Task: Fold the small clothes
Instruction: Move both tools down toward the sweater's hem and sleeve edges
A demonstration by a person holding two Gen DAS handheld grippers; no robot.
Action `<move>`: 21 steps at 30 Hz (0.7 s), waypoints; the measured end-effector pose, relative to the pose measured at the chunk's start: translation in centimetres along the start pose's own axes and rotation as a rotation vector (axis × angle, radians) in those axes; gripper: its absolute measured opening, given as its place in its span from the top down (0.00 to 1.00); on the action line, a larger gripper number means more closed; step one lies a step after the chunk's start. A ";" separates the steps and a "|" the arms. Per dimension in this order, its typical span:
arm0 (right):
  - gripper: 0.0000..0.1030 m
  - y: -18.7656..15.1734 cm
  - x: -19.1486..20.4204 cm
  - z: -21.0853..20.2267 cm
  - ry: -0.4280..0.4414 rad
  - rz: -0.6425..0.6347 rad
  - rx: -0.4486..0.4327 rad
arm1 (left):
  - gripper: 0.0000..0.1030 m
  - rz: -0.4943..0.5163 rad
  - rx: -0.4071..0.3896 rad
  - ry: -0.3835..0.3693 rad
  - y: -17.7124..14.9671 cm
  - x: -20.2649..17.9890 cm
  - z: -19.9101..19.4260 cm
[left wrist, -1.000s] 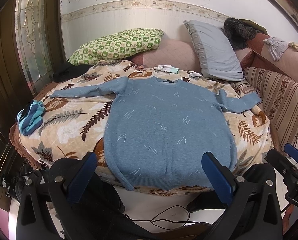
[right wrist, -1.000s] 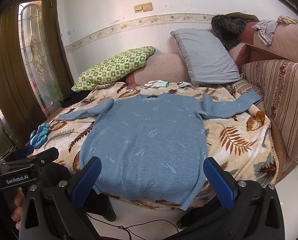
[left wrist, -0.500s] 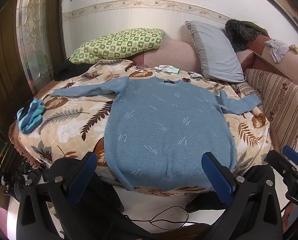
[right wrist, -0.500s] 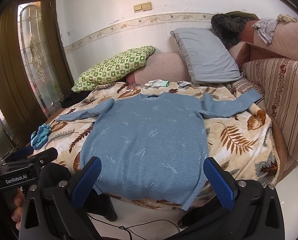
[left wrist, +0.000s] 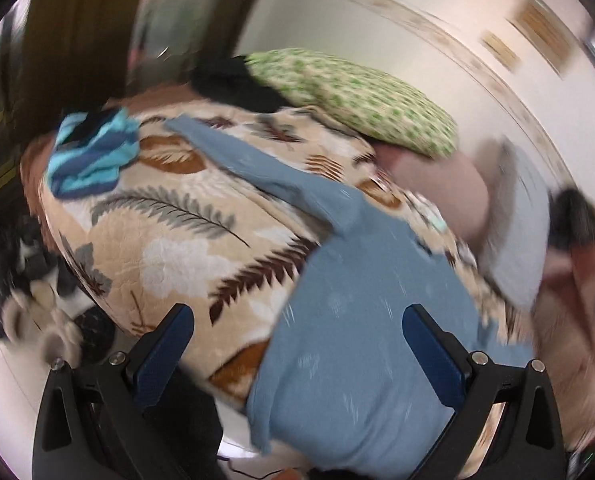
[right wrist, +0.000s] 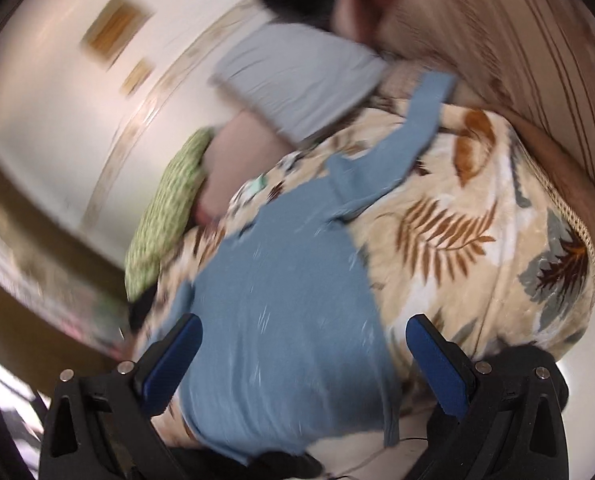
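A blue long-sleeved sweater (left wrist: 361,320) lies flat on a leaf-patterned bedspread (left wrist: 169,248), both sleeves spread out. My left gripper (left wrist: 297,344) is open and empty, over the sweater's left lower side near the bed's front edge. The left sleeve (left wrist: 249,164) runs up and left. In the right wrist view the sweater (right wrist: 281,320) fills the middle and its right sleeve (right wrist: 413,132) stretches up right. My right gripper (right wrist: 303,356) is open and empty above the sweater's hem. Both views are motion-blurred and tilted.
A folded striped blue garment (left wrist: 89,152) lies at the bed's left corner. A green checked pillow (left wrist: 357,96), a pink cushion (left wrist: 437,188) and a grey pillow (right wrist: 293,76) line the back. A striped sofa back (right wrist: 537,80) borders the right.
Both grippers have swung in closer to the bed and tilted, the left towards the left sleeve side and the right towards the right sleeve side. The sweater has not moved.
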State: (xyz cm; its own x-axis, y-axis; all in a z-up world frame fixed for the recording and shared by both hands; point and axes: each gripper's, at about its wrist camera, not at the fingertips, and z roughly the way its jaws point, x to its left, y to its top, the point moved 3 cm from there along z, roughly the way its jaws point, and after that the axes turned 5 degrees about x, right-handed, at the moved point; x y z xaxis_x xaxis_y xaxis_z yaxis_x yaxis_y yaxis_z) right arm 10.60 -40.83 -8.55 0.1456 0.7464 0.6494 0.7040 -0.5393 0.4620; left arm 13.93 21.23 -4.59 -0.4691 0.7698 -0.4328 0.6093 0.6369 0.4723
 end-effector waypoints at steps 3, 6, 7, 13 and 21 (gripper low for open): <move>0.00 4.2 -3.2 2.4 0.060 0.118 0.016 | 0.00 -0.055 0.042 0.012 2.9 1.5 3.8; 0.00 7.6 -5.5 6.1 0.108 0.214 0.068 | 0.00 -0.082 0.094 0.029 5.9 2.4 8.3; 0.00 8.3 -5.8 7.5 0.127 0.241 0.089 | 0.00 -0.086 0.101 0.053 6.7 2.6 9.5; 0.00 13.0 0.3 17.8 0.110 0.031 0.277 | 0.00 0.034 0.193 0.075 12.5 -1.0 16.6; 0.01 20.8 10.6 33.3 -0.032 -0.560 0.408 | 0.00 0.501 0.300 -0.087 18.1 -12.8 28.1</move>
State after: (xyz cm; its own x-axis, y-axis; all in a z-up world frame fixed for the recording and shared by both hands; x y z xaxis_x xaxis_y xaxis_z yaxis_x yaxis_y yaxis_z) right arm 49.89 -31.13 -12.14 -0.2997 0.8840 0.3587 0.8835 0.1153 0.4539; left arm 48.89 21.74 -12.07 -0.0305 0.9594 -0.2804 0.9032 0.1466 0.4033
